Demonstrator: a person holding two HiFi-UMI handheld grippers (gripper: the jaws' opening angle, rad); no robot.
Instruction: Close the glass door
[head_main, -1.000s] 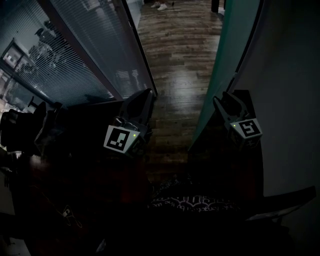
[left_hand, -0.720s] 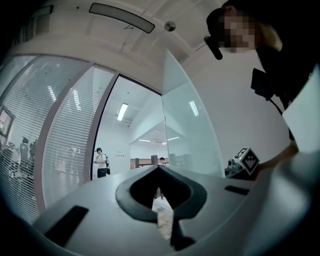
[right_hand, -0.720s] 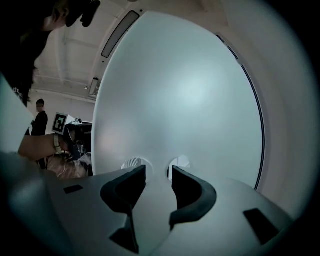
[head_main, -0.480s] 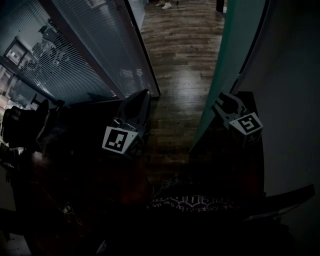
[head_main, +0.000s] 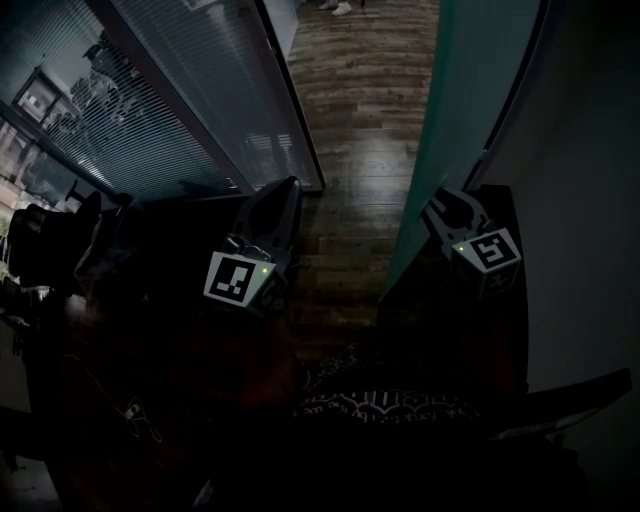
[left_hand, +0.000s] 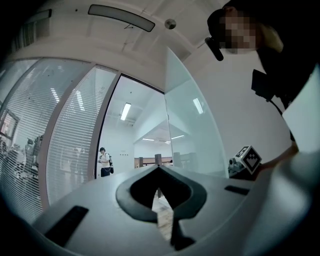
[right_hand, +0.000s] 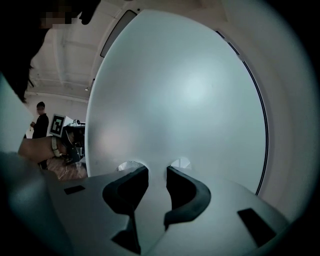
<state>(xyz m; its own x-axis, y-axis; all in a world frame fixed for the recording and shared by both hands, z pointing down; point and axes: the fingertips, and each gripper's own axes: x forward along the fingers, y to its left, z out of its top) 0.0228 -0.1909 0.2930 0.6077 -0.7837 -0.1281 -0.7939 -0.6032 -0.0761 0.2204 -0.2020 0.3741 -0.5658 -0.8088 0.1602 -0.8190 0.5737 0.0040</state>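
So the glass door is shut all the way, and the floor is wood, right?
Not quite. The glass door stands open: the head view shows a wide gap between it and the wall of blinds. The floor is wood, yes.

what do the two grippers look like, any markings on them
Both are alike. The left gripper and the right gripper each have a pale grey moulded body, two curved black pads at the front and dark rectangular slots on top. Each carries a cube with black-and-white square markers, and a small green light glows beside it.
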